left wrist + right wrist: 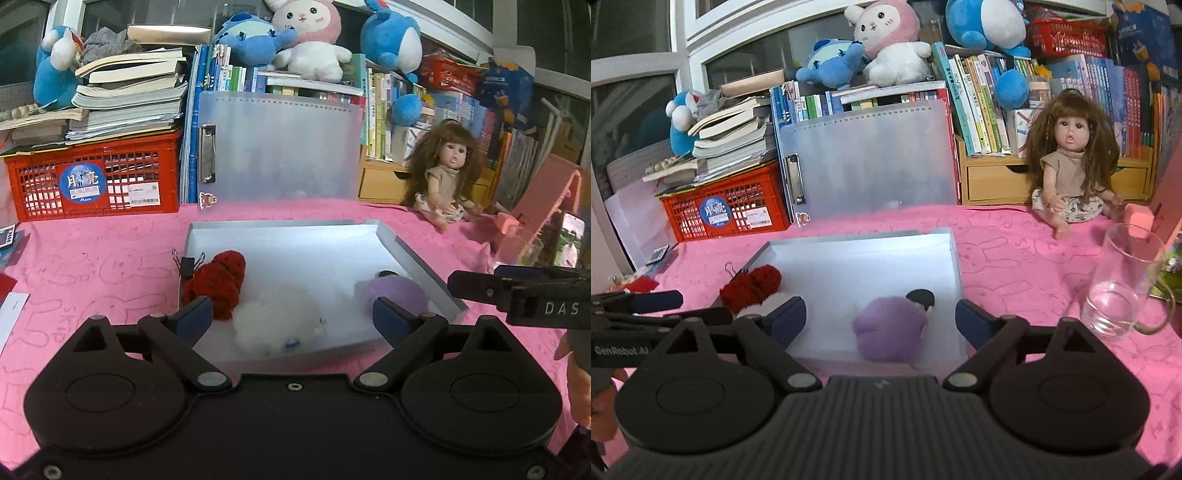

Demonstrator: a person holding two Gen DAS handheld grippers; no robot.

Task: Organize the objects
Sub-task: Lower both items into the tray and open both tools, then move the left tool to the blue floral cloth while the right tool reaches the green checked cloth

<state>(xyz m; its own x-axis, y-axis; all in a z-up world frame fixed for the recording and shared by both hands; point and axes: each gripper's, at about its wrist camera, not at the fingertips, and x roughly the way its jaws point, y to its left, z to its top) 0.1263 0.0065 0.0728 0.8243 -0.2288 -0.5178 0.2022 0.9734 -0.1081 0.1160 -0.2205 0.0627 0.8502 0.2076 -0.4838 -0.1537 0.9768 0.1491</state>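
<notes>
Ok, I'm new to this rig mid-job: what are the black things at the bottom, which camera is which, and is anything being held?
They are hand-held two-finger grippers, one per hand, each with a camera looking along its fingers. One picture is from the left gripper, the other from the right gripper. Both are open and hold nothing. On the pink cloth lies a shallow grey tray with a red knitted piece, a white fluffy ball and a purple fluffy ball. A glass mug stands to the right.

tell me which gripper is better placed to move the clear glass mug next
Right, probably. The clear glass mug stands on the pink cloth just beside the right gripper, whose jaws are open and empty. The left gripper, also open, faces the fluffy white pom-pom in the tray, farther off.
</notes>
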